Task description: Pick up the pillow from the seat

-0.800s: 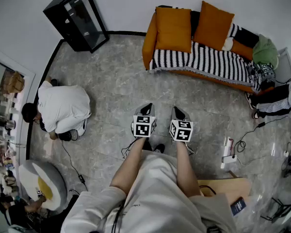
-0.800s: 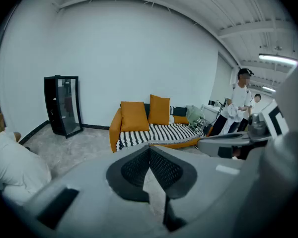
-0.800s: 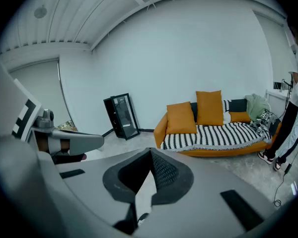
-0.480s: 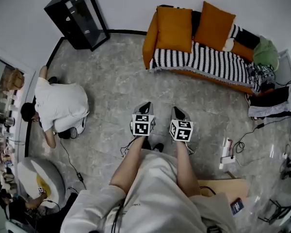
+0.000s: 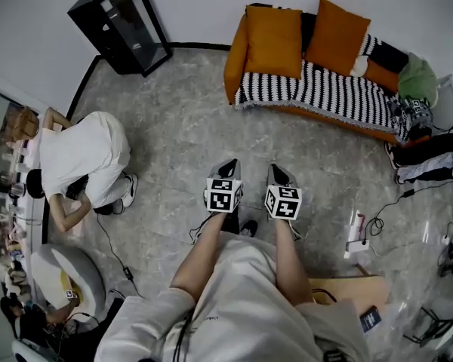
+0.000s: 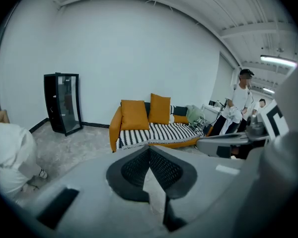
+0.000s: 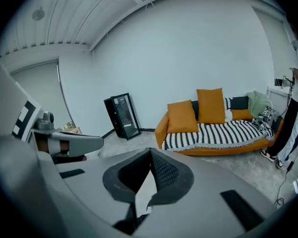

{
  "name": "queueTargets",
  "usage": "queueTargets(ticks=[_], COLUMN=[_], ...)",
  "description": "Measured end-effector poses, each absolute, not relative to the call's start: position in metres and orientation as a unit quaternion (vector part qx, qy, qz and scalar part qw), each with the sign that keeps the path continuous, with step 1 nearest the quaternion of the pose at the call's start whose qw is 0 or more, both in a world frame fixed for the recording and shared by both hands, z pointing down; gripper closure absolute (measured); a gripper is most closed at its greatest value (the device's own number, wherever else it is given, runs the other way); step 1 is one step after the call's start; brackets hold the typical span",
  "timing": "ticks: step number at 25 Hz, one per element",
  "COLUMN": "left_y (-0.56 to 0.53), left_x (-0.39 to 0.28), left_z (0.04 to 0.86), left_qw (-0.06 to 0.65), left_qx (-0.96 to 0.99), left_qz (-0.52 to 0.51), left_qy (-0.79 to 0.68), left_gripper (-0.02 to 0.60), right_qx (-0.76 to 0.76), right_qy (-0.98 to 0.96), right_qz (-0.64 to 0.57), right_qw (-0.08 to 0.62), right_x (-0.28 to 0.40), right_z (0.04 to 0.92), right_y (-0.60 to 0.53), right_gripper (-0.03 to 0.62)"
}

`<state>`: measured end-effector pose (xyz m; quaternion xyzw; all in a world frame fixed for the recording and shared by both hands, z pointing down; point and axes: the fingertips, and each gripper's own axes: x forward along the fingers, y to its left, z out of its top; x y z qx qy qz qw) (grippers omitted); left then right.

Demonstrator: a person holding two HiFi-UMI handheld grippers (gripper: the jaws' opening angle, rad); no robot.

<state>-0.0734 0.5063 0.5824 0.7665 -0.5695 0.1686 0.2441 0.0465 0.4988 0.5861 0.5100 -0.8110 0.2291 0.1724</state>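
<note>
Two orange pillows lean against the back of an orange sofa (image 5: 235, 59) at the far wall: a left pillow (image 5: 273, 30) (image 6: 134, 114) (image 7: 182, 116) and a right pillow (image 5: 336, 26) (image 6: 160, 108) (image 7: 210, 105). A black-and-white striped blanket (image 5: 325, 91) covers the seat. My left gripper (image 5: 228, 166) (image 6: 149, 148) and right gripper (image 5: 276, 170) (image 7: 150, 151) are side by side over the floor, well short of the sofa. Both are shut, tips together, with nothing between them.
A black glass cabinet (image 5: 122, 26) stands in the left corner. A person in a white shirt (image 5: 83, 157) crouches at the left. A green bundle (image 5: 415, 78) lies at the sofa's right end. Cables (image 5: 392, 202) and a person's legs (image 5: 430, 157) lie on the right. A standing person (image 6: 236, 105) is near the sofa.
The crouching person at the left has shifted and leaned further left. The sofa sits slightly higher in the head view. My grippers have kept their place.
</note>
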Motion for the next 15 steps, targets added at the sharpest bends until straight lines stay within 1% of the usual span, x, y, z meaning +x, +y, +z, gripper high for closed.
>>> queueTargets(ticks=[5, 9, 15], left_y=[0.483, 0.44, 0.375], left_x=[-0.077, -0.086, -0.075], left_z=[0.585, 0.585, 0.583], left_qw=[0.249, 0.256, 0.268], left_qx=[0.773, 0.759, 0.778], left_qz=[0.15, 0.154, 0.158], left_qy=[-0.564, -0.578, -0.546], left_gripper=[0.574, 0.572, 0.572], right_qx=[0.516, 0.521, 0.519], right_qy=[-0.803, -0.8, -0.801], right_qz=[0.245, 0.238, 0.233], right_qw=[0.171, 0.179, 0.185], right_x=[0.046, 0.048, 0.043], right_z=[0.6, 0.594, 0.59], right_y=[0.481, 0.448, 0.395], right_gripper=[0.586, 0.586, 0.586])
